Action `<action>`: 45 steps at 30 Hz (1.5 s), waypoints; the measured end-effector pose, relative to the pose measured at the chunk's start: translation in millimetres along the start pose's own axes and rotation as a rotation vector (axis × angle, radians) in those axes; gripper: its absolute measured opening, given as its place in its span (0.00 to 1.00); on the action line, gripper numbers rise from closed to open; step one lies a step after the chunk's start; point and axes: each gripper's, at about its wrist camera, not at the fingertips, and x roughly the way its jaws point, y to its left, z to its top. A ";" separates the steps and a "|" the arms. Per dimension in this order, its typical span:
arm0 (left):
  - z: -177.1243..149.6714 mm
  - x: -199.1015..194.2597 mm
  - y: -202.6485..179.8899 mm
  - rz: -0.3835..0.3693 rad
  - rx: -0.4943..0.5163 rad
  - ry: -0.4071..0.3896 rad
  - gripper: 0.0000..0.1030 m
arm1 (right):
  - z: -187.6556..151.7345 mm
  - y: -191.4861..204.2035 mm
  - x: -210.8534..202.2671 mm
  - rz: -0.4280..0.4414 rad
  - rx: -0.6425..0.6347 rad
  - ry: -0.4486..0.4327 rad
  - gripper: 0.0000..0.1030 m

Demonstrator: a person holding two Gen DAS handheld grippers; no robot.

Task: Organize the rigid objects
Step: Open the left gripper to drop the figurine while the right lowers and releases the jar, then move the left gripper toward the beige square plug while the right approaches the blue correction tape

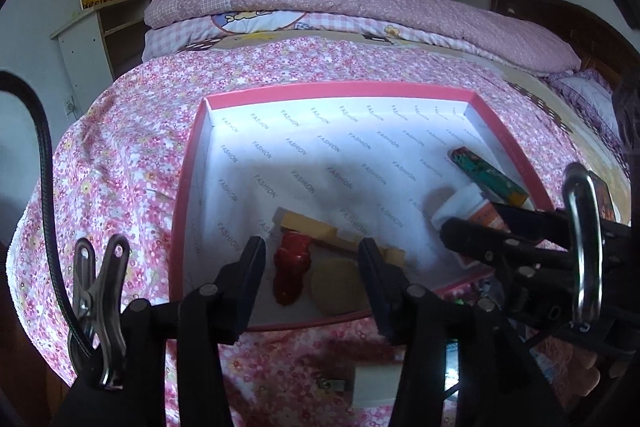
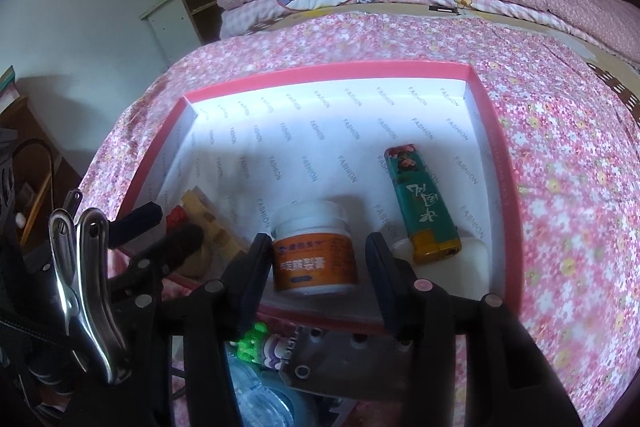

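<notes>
Left gripper (image 1: 312, 263) nearest, jaws apart over red toy (image 1: 291, 269) and tan disc (image 1: 336, 285), touching neither, near left corner of pink-rimmed box (image 1: 340, 89). Right gripper (image 2: 316, 259) likewise open, white jar with orange label (image 2: 314, 253) standing free between pads. Green lighter (image 2: 422, 205) just right of jar; wooden block (image 1: 320, 231) beyond toy.

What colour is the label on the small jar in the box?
Orange, under a white lid; the jar shows best in the right wrist view.
</notes>
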 end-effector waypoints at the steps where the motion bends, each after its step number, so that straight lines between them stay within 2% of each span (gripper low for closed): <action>1: -0.2 -1.0 -0.8 0.000 0.001 -0.001 0.49 | -0.5 -0.3 -1.2 0.003 0.004 0.000 0.53; 9: -0.1 -10.9 0.7 -0.025 -0.022 0.003 0.50 | 1.2 -2.8 -15.9 0.023 0.020 -0.034 0.62; 21: -3.5 -28.9 4.6 -0.056 -0.065 0.001 0.50 | -7.2 -7.3 -40.9 0.042 0.047 -0.066 0.63; 31: -15.4 -47.7 -7.5 -0.072 -0.027 -0.006 0.50 | -24.6 -12.6 -56.9 0.073 0.072 -0.065 0.63; 45: -34.3 -56.7 -9.2 -0.087 -0.024 0.028 0.50 | -49.9 -20.5 -74.1 0.087 0.094 -0.053 0.63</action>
